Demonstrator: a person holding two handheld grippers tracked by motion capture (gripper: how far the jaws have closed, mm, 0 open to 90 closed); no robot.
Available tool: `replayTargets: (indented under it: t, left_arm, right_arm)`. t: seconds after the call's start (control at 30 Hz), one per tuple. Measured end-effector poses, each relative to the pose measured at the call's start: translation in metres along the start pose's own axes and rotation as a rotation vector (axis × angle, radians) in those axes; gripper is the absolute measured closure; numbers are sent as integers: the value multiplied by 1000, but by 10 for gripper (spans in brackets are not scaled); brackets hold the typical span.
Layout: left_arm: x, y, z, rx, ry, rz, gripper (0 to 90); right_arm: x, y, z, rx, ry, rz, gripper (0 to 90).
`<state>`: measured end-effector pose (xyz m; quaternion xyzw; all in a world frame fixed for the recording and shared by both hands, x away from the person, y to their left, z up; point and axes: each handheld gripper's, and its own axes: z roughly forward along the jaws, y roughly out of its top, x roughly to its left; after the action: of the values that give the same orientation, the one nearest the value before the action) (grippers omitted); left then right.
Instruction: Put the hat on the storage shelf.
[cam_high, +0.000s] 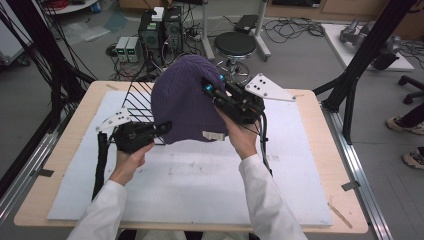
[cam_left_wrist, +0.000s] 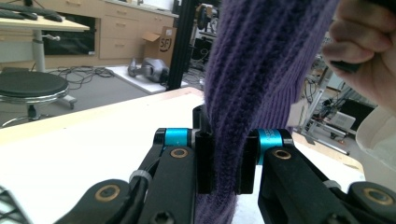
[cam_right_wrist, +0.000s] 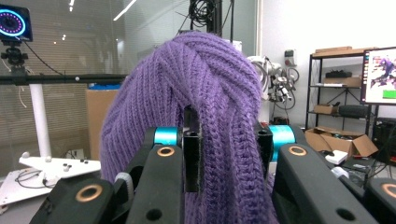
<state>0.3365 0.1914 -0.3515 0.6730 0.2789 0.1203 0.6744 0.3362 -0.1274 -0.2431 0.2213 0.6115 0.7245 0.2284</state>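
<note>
A purple knit beanie (cam_high: 185, 100) is held up above the white mat, dome at the top and a small white label (cam_high: 214, 135) near its hem. My left gripper (cam_high: 165, 127) is shut on the beanie's lower left edge; in the left gripper view the knit (cam_left_wrist: 261, 60) is pinched between the pads of that gripper (cam_left_wrist: 226, 163). My right gripper (cam_high: 210, 90) is shut on the beanie's upper right side. In the right gripper view a thick fold of the knit (cam_right_wrist: 196, 79) is clamped between the jaws of the right gripper (cam_right_wrist: 229, 154).
A black wire rack (cam_high: 137, 102) stands on the table behind the beanie's left side. A white mat (cam_high: 200, 185) covers most of the wooden table (cam_high: 75, 120). Beyond the far edge are a black stool (cam_high: 235, 45) and computer cases (cam_high: 160, 30) on the floor.
</note>
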Motion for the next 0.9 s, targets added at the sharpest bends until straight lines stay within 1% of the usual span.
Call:
replayTargets:
  t: [0.03, 0.13, 0.17, 0.2, 0.23, 0.27, 0.3, 0.33, 0.4, 0.5, 0.57, 0.6, 0.63, 0.67, 0.77, 0.87, 0.9]
  left_arm:
    - [2, 3, -3, 1, 4, 2, 822]
    - [6, 12, -11, 12, 14, 25, 822]
    - [8, 19, -15, 12, 21, 48, 821]
    - [8, 19, -15, 12, 21, 48, 821]
    - [9, 24, -18, 9, 26, 58, 821]
    - [9, 26, -19, 8, 28, 57, 821]
    - [11, 31, -22, 14, 31, 67, 821]
    - [13, 34, -24, 18, 37, 72, 821]
    - [16, 42, -29, 21, 44, 83, 821]
    - [20, 51, -34, 24, 53, 94, 821]
    - [23, 58, -38, 30, 65, 111, 821]
    - [28, 64, -40, 36, 72, 117, 821]
    - [28, 64, -40, 36, 72, 117, 821]
    - [31, 67, -41, 36, 74, 112, 821]
    - [36, 75, -45, 31, 75, 109, 821]
    - [40, 86, -47, 21, 78, 113, 821]
    - [41, 90, -49, 13, 84, 121, 821]
  right_arm:
    - [1, 0, 2, 1, 2, -1, 741]
    - [3, 2, 9, -7, 3, -4, 741]
    - [4, 3, 11, -12, 5, -1, 741]
    - [4, 3, 11, -12, 5, -1, 741]
    - [7, 6, 16, -38, 4, 5, 741]
    - [8, 7, 18, -46, 2, 5, 741]
    - [8, 7, 18, -46, 2, 5, 741]
    - [12, 10, 24, -55, -2, -2, 741]
    - [13, 11, 26, -57, -4, -8, 742]
    - [15, 16, 37, -82, 5, -2, 742]
    - [16, 17, 43, -88, 12, -2, 743]
    - [16, 18, 46, -88, 16, 0, 743]
    - [16, 18, 46, -88, 16, 0, 743]
    - [15, 19, 51, -93, 18, 7, 743]
    - [14, 23, 58, -106, 18, 13, 743]
    - [15, 28, 64, -125, 17, 23, 743]
    - [15, 28, 64, -125, 17, 23, 743]
